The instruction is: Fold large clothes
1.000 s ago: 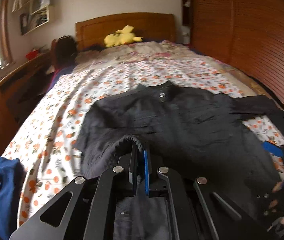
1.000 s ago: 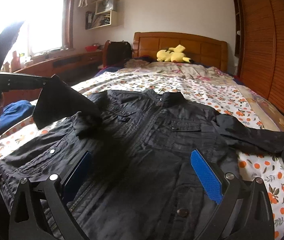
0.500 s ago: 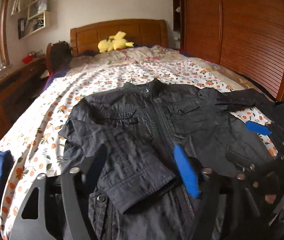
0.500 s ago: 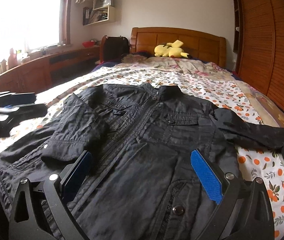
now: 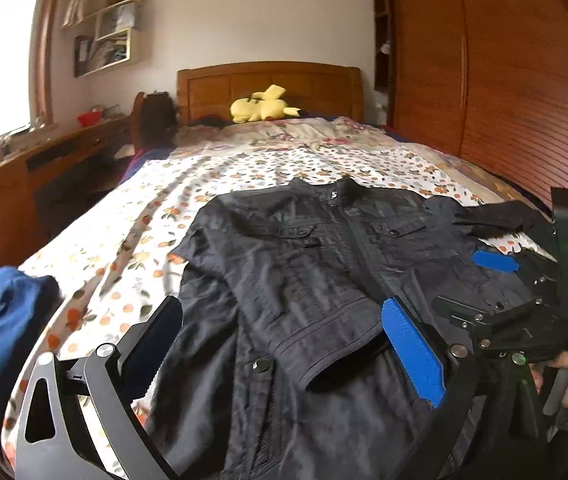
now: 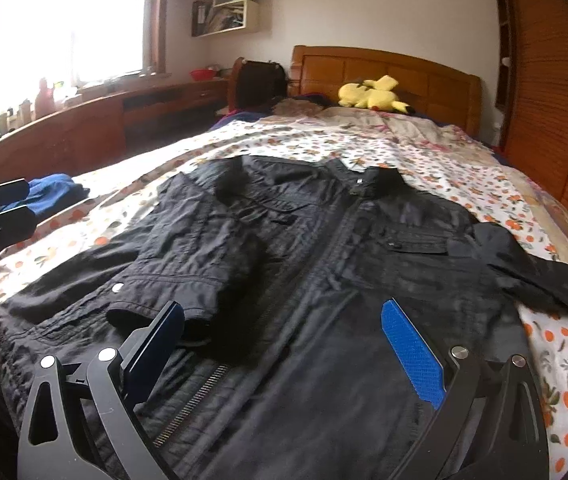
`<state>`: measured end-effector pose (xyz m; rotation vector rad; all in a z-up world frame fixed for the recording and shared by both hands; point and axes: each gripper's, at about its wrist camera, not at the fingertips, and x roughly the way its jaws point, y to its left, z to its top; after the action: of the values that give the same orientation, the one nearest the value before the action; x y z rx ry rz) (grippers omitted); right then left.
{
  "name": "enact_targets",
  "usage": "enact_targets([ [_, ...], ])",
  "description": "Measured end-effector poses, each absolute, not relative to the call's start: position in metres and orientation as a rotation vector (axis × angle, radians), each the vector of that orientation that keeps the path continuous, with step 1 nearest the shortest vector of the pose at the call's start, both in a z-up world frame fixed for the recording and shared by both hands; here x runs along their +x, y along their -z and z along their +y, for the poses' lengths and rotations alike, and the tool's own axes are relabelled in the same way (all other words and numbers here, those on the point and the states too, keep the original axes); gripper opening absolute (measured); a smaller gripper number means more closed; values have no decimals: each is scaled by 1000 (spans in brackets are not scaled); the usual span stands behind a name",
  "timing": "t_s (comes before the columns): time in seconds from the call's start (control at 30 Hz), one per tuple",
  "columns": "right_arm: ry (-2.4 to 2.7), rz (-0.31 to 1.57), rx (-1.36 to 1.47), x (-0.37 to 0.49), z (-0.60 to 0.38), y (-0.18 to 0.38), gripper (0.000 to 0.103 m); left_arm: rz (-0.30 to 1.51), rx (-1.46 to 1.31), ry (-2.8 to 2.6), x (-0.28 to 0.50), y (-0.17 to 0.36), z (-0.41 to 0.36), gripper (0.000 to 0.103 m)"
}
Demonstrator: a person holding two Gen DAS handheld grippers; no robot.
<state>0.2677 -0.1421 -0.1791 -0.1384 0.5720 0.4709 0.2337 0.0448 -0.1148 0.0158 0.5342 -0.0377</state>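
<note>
A black jacket (image 5: 323, 264) lies front up on the bed, collar toward the headboard; it also shows in the right wrist view (image 6: 323, 264). Its left sleeve (image 5: 295, 312) is folded over the chest, cuff toward the hem. The other sleeve (image 6: 539, 276) lies spread out to the right. My left gripper (image 5: 284, 344) is open and empty, low over the folded sleeve. My right gripper (image 6: 284, 348) is open and empty above the jacket's lower front; it also shows at the right of the left wrist view (image 5: 495, 260).
The bed has a floral sheet (image 5: 132, 232) and a wooden headboard (image 5: 268, 88) with a yellow plush toy (image 5: 260, 110). A blue garment (image 5: 0, 320) lies at the near left corner. A wooden desk (image 6: 84, 128) runs along the left wall, a louvred wardrobe (image 5: 503, 100) on the right.
My left gripper let go of the left sleeve, which now lies folded across the chest, and opened wide. It drew back. My right gripper stayed open over the jacket.
</note>
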Motion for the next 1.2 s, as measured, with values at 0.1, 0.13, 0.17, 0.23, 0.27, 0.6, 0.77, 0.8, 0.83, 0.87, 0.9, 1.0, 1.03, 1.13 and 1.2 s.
enact_targets([
  [0.1,-508,582,-147,266,-130,182,96,528,12,19,224,115,57,100],
  [0.13,-520,584,-151,265,-125,182,96,524,15,11,221,115,61,100],
  [0.17,-530,585,-154,265,-122,182,95,520,19,1,218,115,64,100],
  [0.23,-560,586,-163,262,-111,182,93,514,18,-6,212,114,70,100],
  [0.27,-572,587,-166,262,-107,182,92,512,17,-8,210,114,72,100],
  [0.6,-724,625,-211,253,-54,186,73,520,10,-42,195,116,97,100],
  [0.77,-759,651,-246,255,-32,195,72,528,6,-50,190,118,106,100],
  [0.8,-763,660,-256,255,-29,199,68,530,6,-51,189,119,107,100],
  [0.83,-766,678,-268,257,-25,204,66,532,6,-51,189,119,108,100],
  [0.87,-763,689,-277,258,-23,207,63,533,7,-52,189,120,109,100],
  [0.9,-762,702,-284,258,-21,211,61,537,8,-53,189,121,109,100],
  [1.0,-766,733,-293,261,-19,220,60,539,12,-51,188,122,108,100],
  [1.03,-763,742,-297,262,-18,222,60,540,13,-51,188,122,108,100],
  [1.13,-743,771,-308,266,-16,229,50,542,17,-48,188,123,105,100],
  [1.2,-745,787,-293,270,-19,231,36,546,20,-46,189,124,103,100],
])
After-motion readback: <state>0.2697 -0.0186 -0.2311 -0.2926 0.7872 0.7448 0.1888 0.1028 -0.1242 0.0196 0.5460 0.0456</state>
